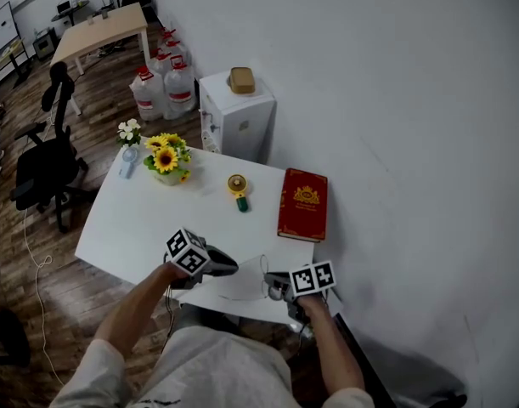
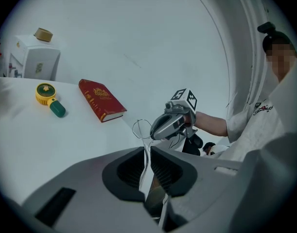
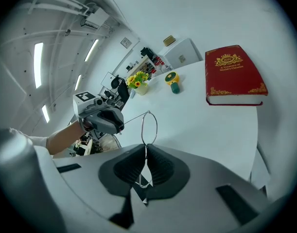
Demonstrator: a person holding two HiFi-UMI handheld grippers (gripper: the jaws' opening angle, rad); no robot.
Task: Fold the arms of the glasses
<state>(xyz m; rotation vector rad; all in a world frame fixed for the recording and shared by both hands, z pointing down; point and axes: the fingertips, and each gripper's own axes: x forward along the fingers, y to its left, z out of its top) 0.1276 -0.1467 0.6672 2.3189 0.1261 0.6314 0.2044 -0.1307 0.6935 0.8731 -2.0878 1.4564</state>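
Observation:
The thin wire-framed glasses (image 1: 261, 272) hang just above the front edge of the white table (image 1: 140, 228), held between both grippers. My right gripper (image 3: 146, 152) is shut on the frame, with one lens rim (image 3: 149, 112) standing up above its pads. In the left gripper view, my left gripper (image 2: 147, 152) is shut on a thin arm of the glasses that runs up to the lens (image 2: 141, 128) by the right gripper (image 2: 170, 125). In the head view the left gripper (image 1: 232, 268) and right gripper (image 1: 272, 286) face each other, a short gap apart.
A red book (image 1: 303, 204) lies at the table's right side, and a yellow hand fan (image 1: 238, 187) lies mid-table. A vase of sunflowers (image 1: 166, 158) stands at the back left. Beyond the table are a white cabinet (image 1: 236, 117), water bottles (image 1: 164, 83) and an office chair (image 1: 47, 164).

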